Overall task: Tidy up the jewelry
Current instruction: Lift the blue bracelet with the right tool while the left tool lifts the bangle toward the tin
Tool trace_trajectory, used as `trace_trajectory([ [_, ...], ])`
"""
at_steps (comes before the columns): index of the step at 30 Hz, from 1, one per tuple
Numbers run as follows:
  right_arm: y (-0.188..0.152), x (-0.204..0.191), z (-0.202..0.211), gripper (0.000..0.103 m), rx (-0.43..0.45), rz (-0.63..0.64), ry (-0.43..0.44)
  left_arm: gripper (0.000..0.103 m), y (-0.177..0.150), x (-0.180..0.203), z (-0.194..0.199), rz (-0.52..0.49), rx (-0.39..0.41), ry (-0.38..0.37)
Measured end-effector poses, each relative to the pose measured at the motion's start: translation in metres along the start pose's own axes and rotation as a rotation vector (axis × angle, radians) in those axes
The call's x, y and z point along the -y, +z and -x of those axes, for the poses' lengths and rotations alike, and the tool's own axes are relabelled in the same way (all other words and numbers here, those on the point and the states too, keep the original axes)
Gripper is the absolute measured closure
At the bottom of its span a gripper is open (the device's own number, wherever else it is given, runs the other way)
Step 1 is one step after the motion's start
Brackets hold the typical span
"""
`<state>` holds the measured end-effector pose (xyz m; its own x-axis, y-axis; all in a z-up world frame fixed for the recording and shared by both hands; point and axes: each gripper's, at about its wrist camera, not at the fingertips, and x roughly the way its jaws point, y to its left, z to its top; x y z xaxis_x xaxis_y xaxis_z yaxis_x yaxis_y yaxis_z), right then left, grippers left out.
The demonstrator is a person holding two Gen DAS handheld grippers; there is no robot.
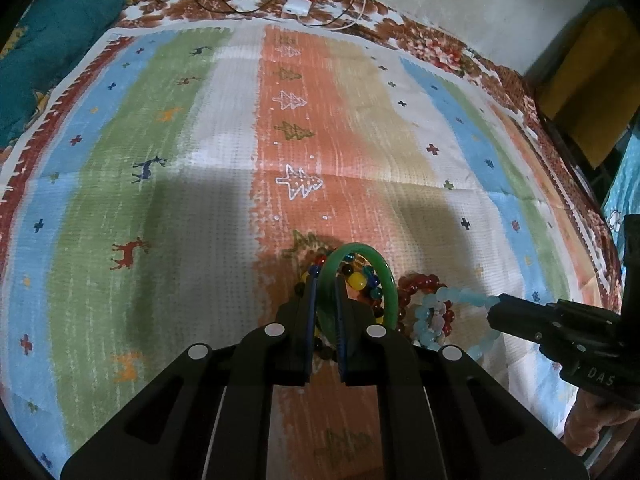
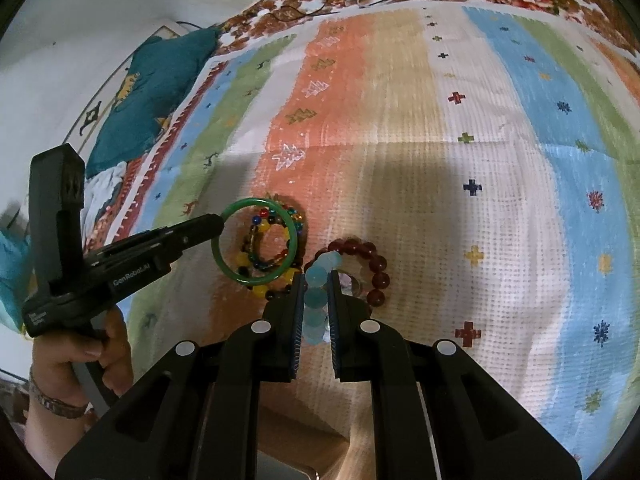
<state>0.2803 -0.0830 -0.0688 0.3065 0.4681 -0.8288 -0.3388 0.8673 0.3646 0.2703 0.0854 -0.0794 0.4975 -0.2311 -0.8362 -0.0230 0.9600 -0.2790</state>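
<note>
1. The left gripper (image 1: 326, 280) has its fingers closed on the green bangle (image 1: 390, 276), pinching the ring's near-left side between the blue pads, so the bangle stands tilted up off the striped cloth (image 1: 224, 184).
2. In the right wrist view the same green bangle (image 2: 224, 268) shows as a full ring held at its left rim by the left gripper (image 2: 218, 222). A person's hand (image 2: 80, 364) grips the handle below it, with a metal watch band (image 2: 56, 402) on the wrist.
3. Under and inside the bangle lies a multicoloured bead bracelet (image 2: 260, 240) with yellow, blue, red and dark beads. It rests on the orange stripe of the cloth, well in from every edge.
4. Just right of it lies a dark red bead bracelet (image 2: 376, 264), on the tan stripe.
5. The right gripper (image 2: 316, 280) has its fingers nearly closed on a pale blue bead bracelet (image 2: 316, 296), whose beads sit in a line between the pads. Its strand touches the dark red one.
6. At the cloth's far edge lie a white charger (image 1: 297, 7) and black cables (image 1: 240, 6).
7. A teal pillow (image 1: 48, 52) sits at the far left corner.
</note>
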Motion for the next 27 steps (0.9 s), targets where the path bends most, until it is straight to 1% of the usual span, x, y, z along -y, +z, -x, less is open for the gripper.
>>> trace_trajectory([
  [7, -0.002, -0.010, 0.010, 0.091, 0.019, 0.041, -0.014, 0.095, -0.005, 0.002, 0.006, 0.004, 0.004, 0.010],
  [12, -0.004, -0.016, 0.015, 0.091, 0.030, 0.080, -0.051, 0.095, -0.007, 0.004, 0.014, 0.002, 0.016, 0.012],
  [27, -0.018, -0.022, 0.032, 0.091, 0.063, 0.109, -0.084, 0.095, -0.020, 0.012, 0.043, -0.006, 0.051, 0.021],
])
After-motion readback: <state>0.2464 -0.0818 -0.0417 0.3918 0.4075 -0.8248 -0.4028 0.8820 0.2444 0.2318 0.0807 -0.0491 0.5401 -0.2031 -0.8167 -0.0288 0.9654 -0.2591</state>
